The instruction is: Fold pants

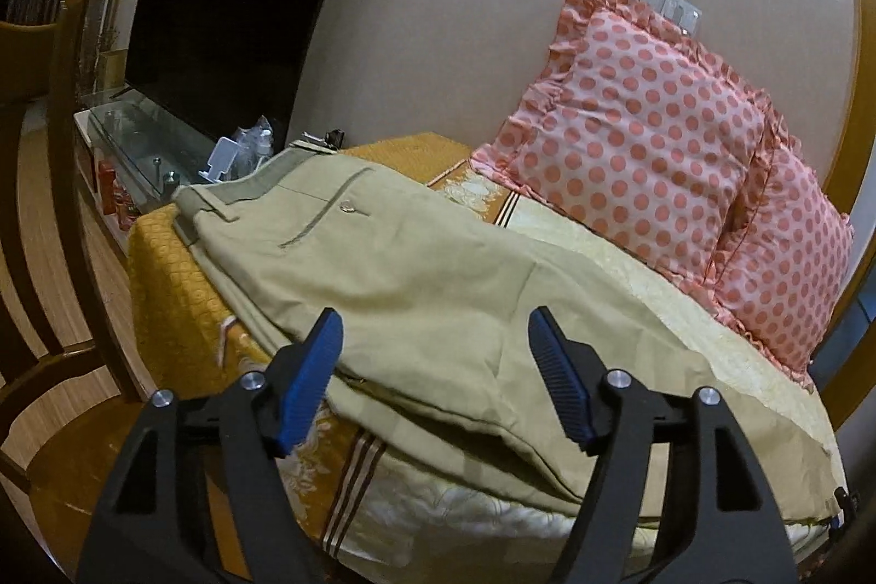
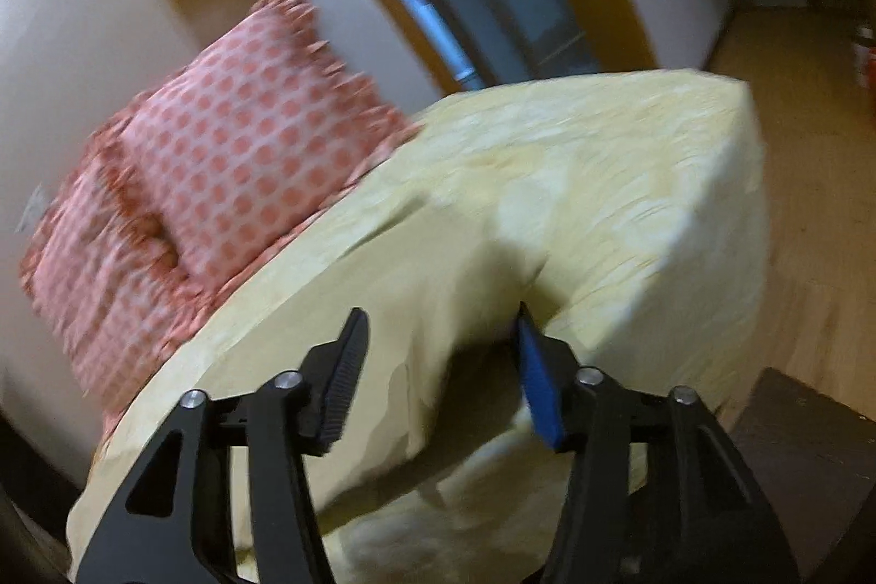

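Left wrist view: the left gripper (image 1: pixel 435 337), black with blue ribbed pads, hangs with its jaws wide apart and nothing between them, just above the near edge of the bed (image 1: pixel 164 272). The beige cotton pants (image 1: pixel 416 277) lie flat along the bed, folded leg over leg. Their grey-green waistband with a buttoned back pocket sits at the far left corner, and the legs run toward the near right corner, where the hems hang at the edge. Under the pants, a mustard patterned bedspread covers the left end and a pale yellow one the rest. Two pink polka-dot frilled pillows (image 1: pixel 646 140) lean against the wall along the far right edge, well apart from the waistband. Beyond the far left corner stand a dark flat television screen (image 1: pixel 241 20) and a glass shelf (image 1: pixel 142 140) with small clutter. A dark wooden chair (image 1: pixel 60 255) stands at the left.

Right wrist view: the picture is blurred by motion. The right gripper (image 2: pixel 438 348) has its jaws spread, with the hem end of the pants (image 2: pixel 438 310) lying between them; the cloth touches the blue right pad, yet no grip is closed on it. The pillows (image 2: pixel 230 151) sit at the far left edge of the bed (image 2: pixel 629 179).
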The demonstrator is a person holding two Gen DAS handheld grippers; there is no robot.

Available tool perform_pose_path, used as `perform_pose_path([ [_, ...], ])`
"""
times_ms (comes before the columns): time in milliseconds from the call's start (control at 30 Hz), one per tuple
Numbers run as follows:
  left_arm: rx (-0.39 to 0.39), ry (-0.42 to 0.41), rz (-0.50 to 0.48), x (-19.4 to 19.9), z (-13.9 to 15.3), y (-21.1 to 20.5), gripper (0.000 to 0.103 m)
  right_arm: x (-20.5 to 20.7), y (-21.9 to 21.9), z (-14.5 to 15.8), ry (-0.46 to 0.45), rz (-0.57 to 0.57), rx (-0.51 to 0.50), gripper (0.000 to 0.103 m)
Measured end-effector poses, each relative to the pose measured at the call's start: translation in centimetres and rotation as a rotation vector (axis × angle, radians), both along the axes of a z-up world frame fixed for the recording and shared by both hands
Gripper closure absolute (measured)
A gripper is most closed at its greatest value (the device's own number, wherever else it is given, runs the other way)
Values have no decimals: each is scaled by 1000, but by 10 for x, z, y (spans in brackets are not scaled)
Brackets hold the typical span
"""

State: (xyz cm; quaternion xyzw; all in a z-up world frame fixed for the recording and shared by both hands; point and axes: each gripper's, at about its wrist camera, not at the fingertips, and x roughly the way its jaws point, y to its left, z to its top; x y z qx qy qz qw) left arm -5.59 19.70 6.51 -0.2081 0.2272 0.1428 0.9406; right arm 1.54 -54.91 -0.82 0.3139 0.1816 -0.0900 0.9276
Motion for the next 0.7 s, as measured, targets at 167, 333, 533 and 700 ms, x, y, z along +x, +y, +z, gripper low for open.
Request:
perform_pose_path([
  [167,-14,56,-36,20,-17,-1,30,16,7,-2,-5,19,-34,95],
  [333,-33,92,-47,27,-36,0,25,35,37,42,-91,145,-110,100],
  [533,-9,74,-47,24,-38,-5,20,59,176,114,-286,577,-219,100],
  [700,-80,32,-5,11,-32,12,18,74,345,90,-153,1061,-366,96],
])
